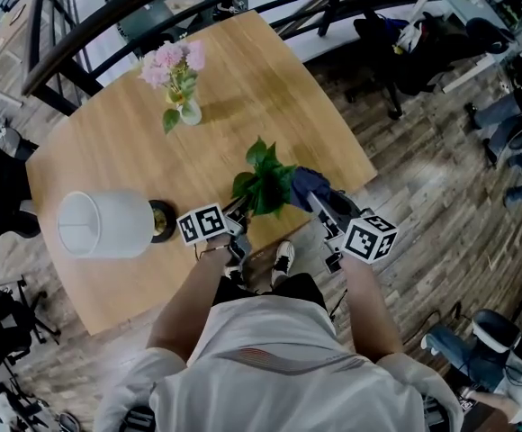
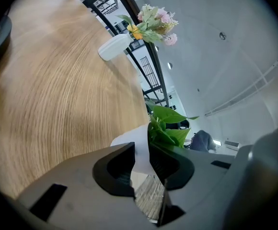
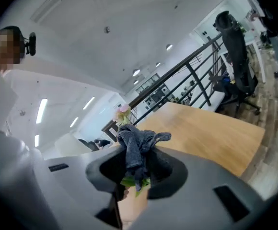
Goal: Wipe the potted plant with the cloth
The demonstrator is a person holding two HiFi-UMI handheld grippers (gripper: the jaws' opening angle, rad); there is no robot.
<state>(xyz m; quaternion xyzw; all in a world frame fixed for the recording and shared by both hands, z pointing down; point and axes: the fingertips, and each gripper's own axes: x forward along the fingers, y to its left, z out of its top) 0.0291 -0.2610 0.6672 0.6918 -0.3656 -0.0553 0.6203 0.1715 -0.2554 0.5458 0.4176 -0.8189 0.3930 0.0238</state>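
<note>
Pinching one grey cloth point(image 3: 137, 145) against a leaf, the right tongs point(image 3: 137, 163) meet the one plant point(image 1: 263, 183) at the table point(image 1: 108, 151) edge; the left tongs point(image 2: 141, 151) clamp its white pot point(image 2: 126, 138).

Green leaves on the potted plant point(image 1: 263, 180) — a dark grey-blue cloth point(image 3: 138, 150) in the right gripper point(image 3: 137, 170); beyond it, pale wood-grain table point(image 1: 243, 79), pink flowers point(image 1: 175, 66).

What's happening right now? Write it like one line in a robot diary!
left gripper: holds pot | right gripper: holds cloth on plant | stage: wiping
</note>
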